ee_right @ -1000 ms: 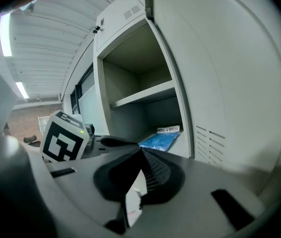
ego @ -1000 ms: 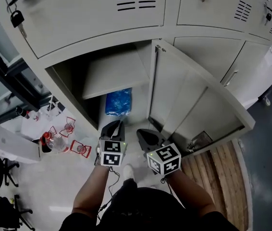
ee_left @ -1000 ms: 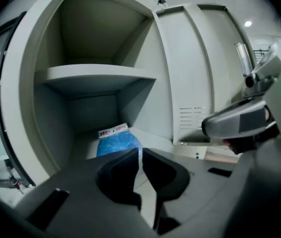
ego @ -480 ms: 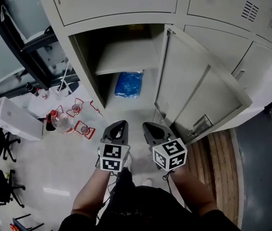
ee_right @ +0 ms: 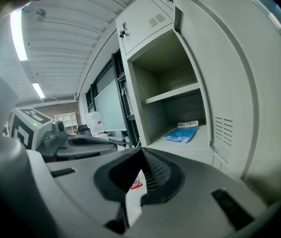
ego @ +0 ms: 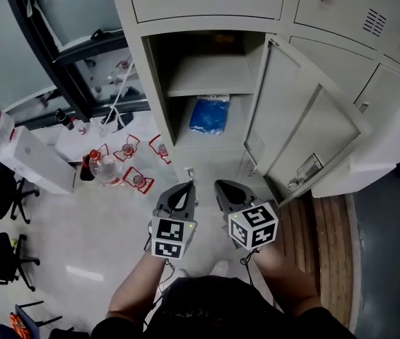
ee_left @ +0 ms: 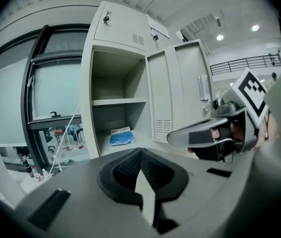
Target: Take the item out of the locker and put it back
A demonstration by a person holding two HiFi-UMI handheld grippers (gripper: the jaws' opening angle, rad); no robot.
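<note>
The left gripper [ego: 184,188] had its jaws pressed together with nothing between them, the pads meeting at the tips in the left gripper view [ee_left: 140,153]. Just beside it at 3 o'clock, the right gripper [ego: 222,187] was likewise closed on nothing, its pads meeting at the tips in its own view [ee_right: 141,152]. Both were held over the pale floor [ego: 108,239], short of the locker [ego: 156,83] and touching nothing.

At 12 o'clock from the grippers stood the open locker. The blue bag [ego: 209,114] lay on the bottom of its compartment, under the shelf [ego: 210,76], well apart from both grippers; a white label showed along its far edge [ee_right: 187,125]. The bag also showed in the left gripper view [ee_left: 121,138]. The locker door [ego: 306,126] stood swung out at about 2 o'clock.

At 10 o'clock from the left gripper, bottles [ego: 104,168] stood on the floor among red-edged cards, with a white box [ego: 34,162] beyond them at 9 o'clock.
</note>
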